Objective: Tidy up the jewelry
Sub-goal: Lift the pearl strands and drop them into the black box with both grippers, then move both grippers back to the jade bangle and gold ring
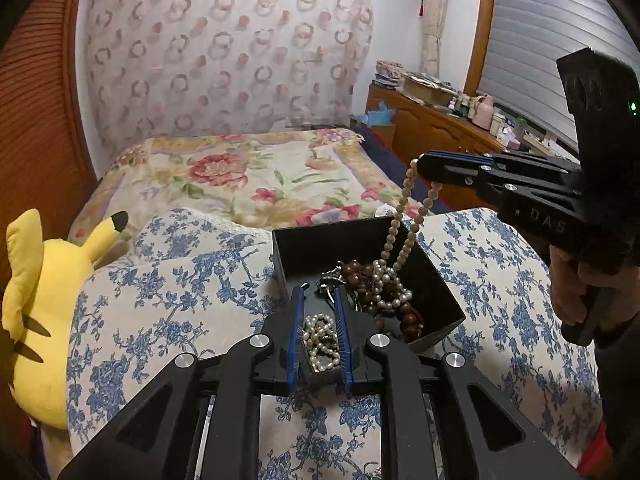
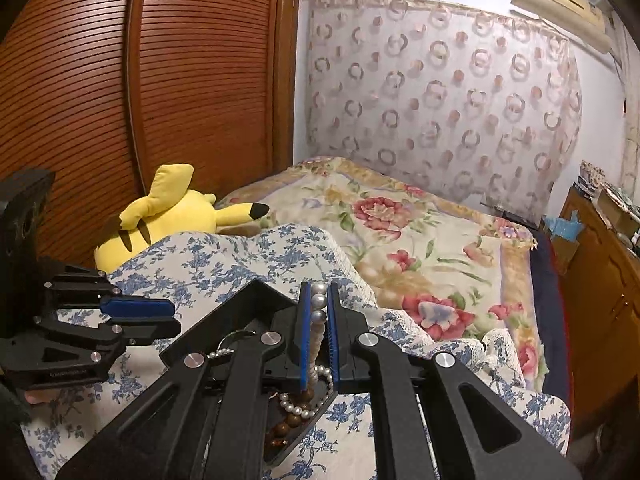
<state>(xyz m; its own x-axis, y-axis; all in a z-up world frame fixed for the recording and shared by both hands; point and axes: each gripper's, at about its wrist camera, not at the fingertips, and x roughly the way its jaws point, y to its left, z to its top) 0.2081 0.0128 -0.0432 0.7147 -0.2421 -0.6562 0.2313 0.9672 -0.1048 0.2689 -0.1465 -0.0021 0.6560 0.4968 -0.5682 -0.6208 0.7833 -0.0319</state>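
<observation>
A black open box (image 1: 434,280) sits on a blue-flowered pillow (image 1: 168,280) and holds tangled jewelry: white pearl strands (image 1: 390,284), dark brown wooden beads (image 1: 408,316) and a metal piece. My right gripper (image 1: 420,162) is shut on a beige bead necklace (image 1: 400,216) and holds it above the box, with its lower end hanging inside. In the right wrist view the beads (image 2: 319,304) sit between the blue pads. My left gripper (image 1: 320,292) hovers low over the box's near edge, open, with a small pearl strand (image 1: 320,336) lying between its fingers.
A yellow plush toy (image 1: 44,300) lies to the left of the pillow. A floral blanket (image 1: 256,176) covers the bed beyond. A wooden dresser (image 1: 432,128) with clutter stands at the right. A wooden wardrobe (image 2: 140,80) stands at the left.
</observation>
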